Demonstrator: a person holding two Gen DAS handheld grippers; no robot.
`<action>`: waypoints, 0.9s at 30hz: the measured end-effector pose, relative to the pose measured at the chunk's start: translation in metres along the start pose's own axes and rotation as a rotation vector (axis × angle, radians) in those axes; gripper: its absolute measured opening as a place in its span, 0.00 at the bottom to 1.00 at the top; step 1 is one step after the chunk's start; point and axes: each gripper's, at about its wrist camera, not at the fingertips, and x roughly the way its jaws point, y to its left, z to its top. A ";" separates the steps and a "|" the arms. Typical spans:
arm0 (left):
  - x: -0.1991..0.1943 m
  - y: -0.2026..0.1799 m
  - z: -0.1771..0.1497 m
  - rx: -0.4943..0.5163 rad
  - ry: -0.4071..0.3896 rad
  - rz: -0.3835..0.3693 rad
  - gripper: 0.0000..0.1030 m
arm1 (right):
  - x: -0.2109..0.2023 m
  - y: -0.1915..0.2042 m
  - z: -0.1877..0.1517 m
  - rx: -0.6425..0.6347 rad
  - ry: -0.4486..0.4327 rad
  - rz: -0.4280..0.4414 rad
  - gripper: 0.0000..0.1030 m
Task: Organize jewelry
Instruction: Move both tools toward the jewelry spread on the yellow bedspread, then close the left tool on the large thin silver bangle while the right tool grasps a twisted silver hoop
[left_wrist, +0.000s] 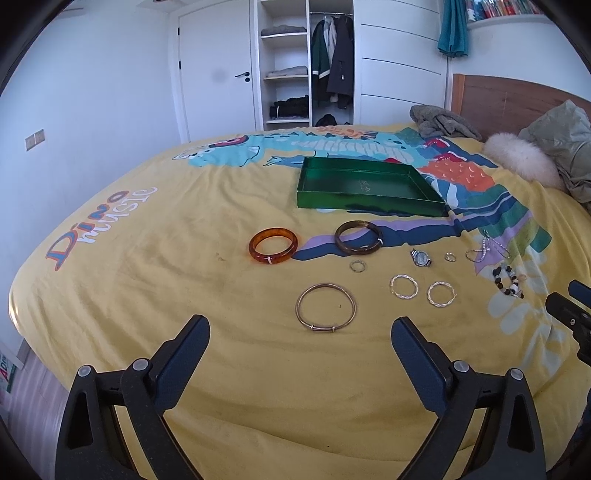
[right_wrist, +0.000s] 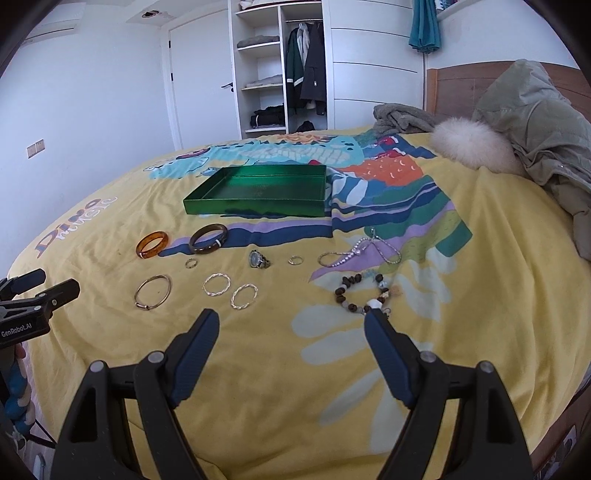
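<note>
An empty green tray lies on the yellow bedspread. In front of it lie an amber bangle, a dark brown bangle, a thin metal bangle, two twisted hoops, a small watch, small rings, a chain and a beaded bracelet. My left gripper is open just short of the thin bangle. My right gripper is open, its right fingertip at the beaded bracelet.
A fur-trimmed olive jacket and a grey garment lie by the wooden headboard. An open wardrobe and a white door stand beyond the bed. The bed's left edge drops to the floor.
</note>
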 end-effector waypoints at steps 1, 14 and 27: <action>0.001 0.001 0.001 0.000 0.001 0.001 0.95 | 0.001 0.002 0.001 -0.004 0.000 0.004 0.78; 0.021 -0.002 0.008 0.020 0.028 0.006 0.91 | 0.020 0.007 0.005 -0.042 0.013 0.055 0.77; 0.090 0.005 0.010 -0.026 0.170 -0.047 0.75 | 0.068 0.017 0.013 -0.093 0.062 0.154 0.75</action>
